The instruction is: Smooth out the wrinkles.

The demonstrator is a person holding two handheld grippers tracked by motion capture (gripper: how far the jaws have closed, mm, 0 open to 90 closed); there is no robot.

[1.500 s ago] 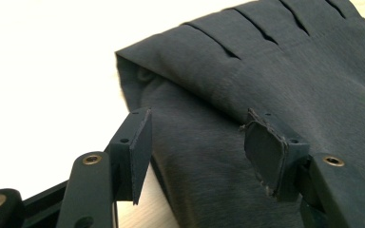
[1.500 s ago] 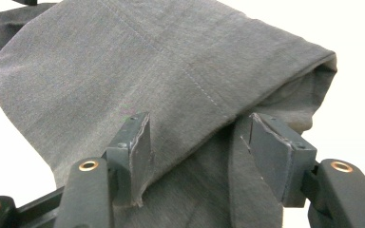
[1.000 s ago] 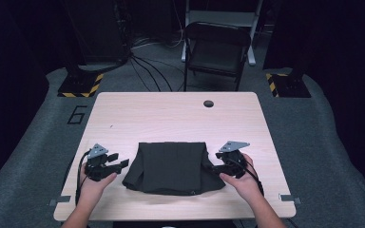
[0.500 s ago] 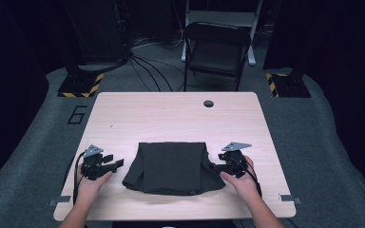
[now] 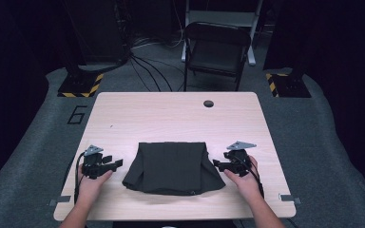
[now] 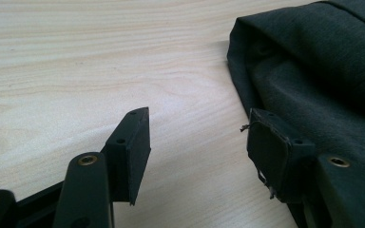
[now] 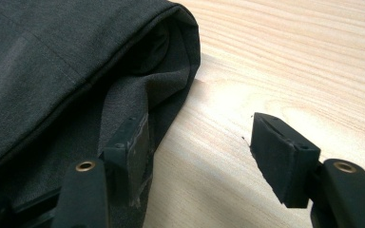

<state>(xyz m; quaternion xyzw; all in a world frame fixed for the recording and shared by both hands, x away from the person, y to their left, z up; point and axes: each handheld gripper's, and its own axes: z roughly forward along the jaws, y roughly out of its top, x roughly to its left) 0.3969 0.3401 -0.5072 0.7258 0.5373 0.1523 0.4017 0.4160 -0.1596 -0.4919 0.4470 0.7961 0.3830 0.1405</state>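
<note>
A dark grey folded cloth [image 5: 171,166] lies flat near the table's front edge. My left gripper [image 5: 118,163] rests low at its left side, held in a hand. Its jaws are open, with bare wood between them and the cloth's edge [image 6: 313,71] against the right-hand jaw; the left gripper [image 6: 199,137] pinches nothing. My right gripper [image 5: 216,164] sits at the cloth's right side, also open. In the right gripper view one jaw lies over the cloth's folded corner [image 7: 52,61] and the other over bare wood; the right gripper [image 7: 204,142] does not press on the fabric.
The light wooden table [image 5: 171,118] has a small round hole [image 5: 208,103] near its far edge. A dark folding chair [image 5: 216,50] stands behind the table, with cables and two hazard-striped stand bases on the grey floor.
Both hands have sunk a little toward the tabletop and drifted slightly toward the near edge. The cloth lies as before, and both pairs of jaws stay apart.
</note>
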